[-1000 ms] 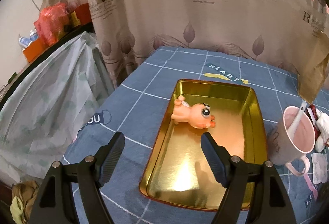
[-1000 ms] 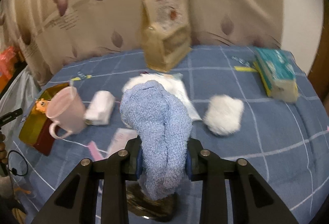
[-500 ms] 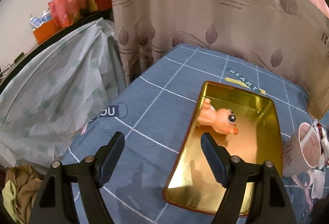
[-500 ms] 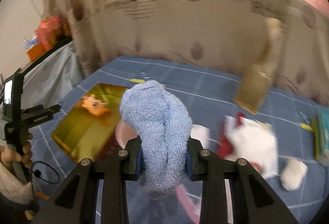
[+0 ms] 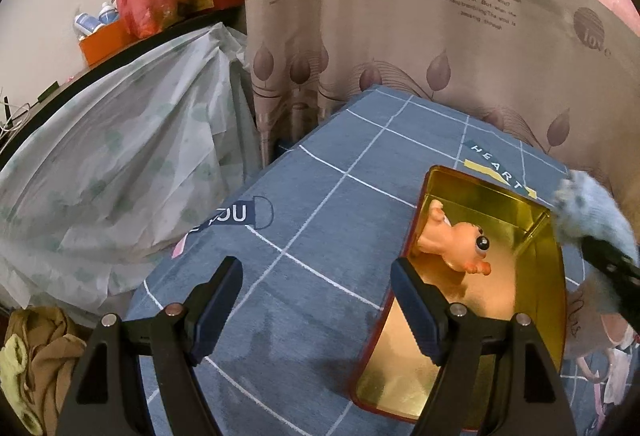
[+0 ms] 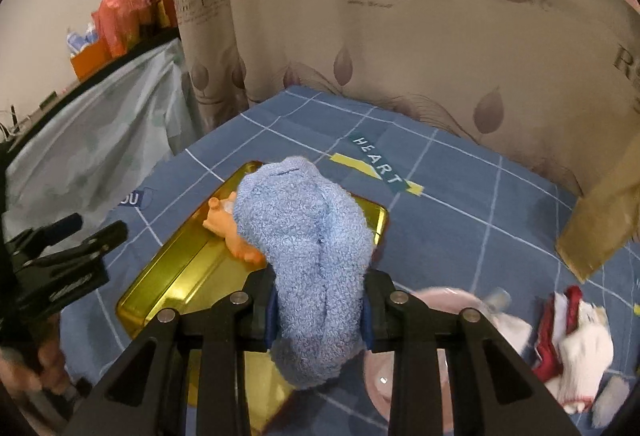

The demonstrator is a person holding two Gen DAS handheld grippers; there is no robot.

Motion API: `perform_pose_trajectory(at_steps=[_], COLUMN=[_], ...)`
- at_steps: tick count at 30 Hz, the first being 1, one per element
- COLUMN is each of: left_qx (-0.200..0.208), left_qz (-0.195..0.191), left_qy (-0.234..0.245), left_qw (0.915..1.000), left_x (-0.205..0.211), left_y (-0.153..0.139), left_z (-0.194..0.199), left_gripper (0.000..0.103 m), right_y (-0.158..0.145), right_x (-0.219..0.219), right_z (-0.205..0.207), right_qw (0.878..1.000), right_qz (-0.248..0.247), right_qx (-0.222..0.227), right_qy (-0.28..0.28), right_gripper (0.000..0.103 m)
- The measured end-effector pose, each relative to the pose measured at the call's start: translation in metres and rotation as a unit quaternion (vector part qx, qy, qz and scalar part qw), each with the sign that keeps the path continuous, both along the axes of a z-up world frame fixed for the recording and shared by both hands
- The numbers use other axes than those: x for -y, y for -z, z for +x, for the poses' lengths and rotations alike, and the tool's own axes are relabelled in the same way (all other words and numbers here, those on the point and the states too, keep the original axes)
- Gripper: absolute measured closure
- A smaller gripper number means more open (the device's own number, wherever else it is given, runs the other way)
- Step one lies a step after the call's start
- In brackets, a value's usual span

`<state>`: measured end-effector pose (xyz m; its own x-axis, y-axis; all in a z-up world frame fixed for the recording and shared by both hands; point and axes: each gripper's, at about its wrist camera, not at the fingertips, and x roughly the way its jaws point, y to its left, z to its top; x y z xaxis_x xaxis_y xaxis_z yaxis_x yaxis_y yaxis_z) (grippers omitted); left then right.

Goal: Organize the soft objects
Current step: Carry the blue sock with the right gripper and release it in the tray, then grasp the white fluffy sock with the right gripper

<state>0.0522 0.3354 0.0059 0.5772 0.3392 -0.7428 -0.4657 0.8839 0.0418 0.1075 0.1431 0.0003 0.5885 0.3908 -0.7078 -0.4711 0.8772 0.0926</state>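
Leaf-print curtain (image 5: 400, 47) hangs behind blue checked tablecloth (image 5: 320, 220)

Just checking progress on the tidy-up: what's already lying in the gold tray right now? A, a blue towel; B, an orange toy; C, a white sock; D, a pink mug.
B: the orange toy lies inside the gold tray, while the blue towel is clamped in the right tongs above it, not set down.

Tray (image 5: 536, 320): glossy gold metal. Towel (image 6: 308, 236): nubby blue terry cloth. Toy (image 5: 452, 242): smooth orange plastic. Tablecloth (image 5: 320, 236): matt fabric.
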Motion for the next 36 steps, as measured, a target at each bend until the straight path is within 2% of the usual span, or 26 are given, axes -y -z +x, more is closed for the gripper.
perform_pose_trajectory(at_steps=[6, 9, 15, 16, 17, 21, 22, 23, 29, 36], left_qx=[-0.002, -0.001, -0.005, -0.004, -0.005, -0.007, -0.007, -0.006, -0.005, -0.003], left_qz=[-0.002, 0.000, 0.001, 0.000, 0.000, 0.000, 0.000, 0.000, 0.001, 0.008], left_qy=[0.001, 0.003, 0.009, 0.010, 0.011, 0.012, 0.012, 0.013, 0.016, 0.020], left_qw=[1.0000, 1.0000, 0.9999, 0.9999, 0.9999, 0.9999, 0.9999, 0.9999, 0.9999, 0.9998], left_x=[-0.002, -0.001, 0.002, 0.003, 0.003, 0.004, 0.004, 0.004, 0.005, 0.012], left_y=[0.002, 0.003, 0.005, 0.005, 0.005, 0.007, 0.007, 0.007, 0.007, 0.005], left_z=[0.002, 0.002, 0.003, 0.003, 0.004, 0.006, 0.006, 0.006, 0.005, 0.004], left_gripper=[0.025, 0.025, 0.025, 0.025, 0.025, 0.025, 0.025, 0.025, 0.025, 0.025], right_y=[0.020, 0.031, 0.051, 0.054, 0.055, 0.059, 0.058, 0.057, 0.028, -0.008], right_x=[-0.031, -0.042, -0.052, -0.054, -0.055, -0.056, -0.055, -0.055, -0.048, -0.010], right_z=[0.025, 0.036, 0.050, 0.050, 0.051, 0.049, 0.049, 0.049, 0.030, -0.016], right_qw=[0.999, 0.999, 0.998, 0.998, 0.998, 0.998, 0.998, 0.998, 0.999, 0.999], right_qz=[-0.029, -0.028, -0.044, -0.047, -0.049, -0.052, -0.054, -0.054, -0.038, -0.013], right_qx=[-0.014, -0.032, -0.047, -0.047, -0.046, -0.043, -0.040, -0.038, -0.003, 0.033], right_qy=[-0.001, 0.004, 0.016, 0.015, 0.015, 0.013, 0.013, 0.013, 0.009, 0.010], right_gripper=[0.074, 0.072, 0.069, 0.067, 0.061, 0.053, 0.043, 0.038, 0.033, 0.031])
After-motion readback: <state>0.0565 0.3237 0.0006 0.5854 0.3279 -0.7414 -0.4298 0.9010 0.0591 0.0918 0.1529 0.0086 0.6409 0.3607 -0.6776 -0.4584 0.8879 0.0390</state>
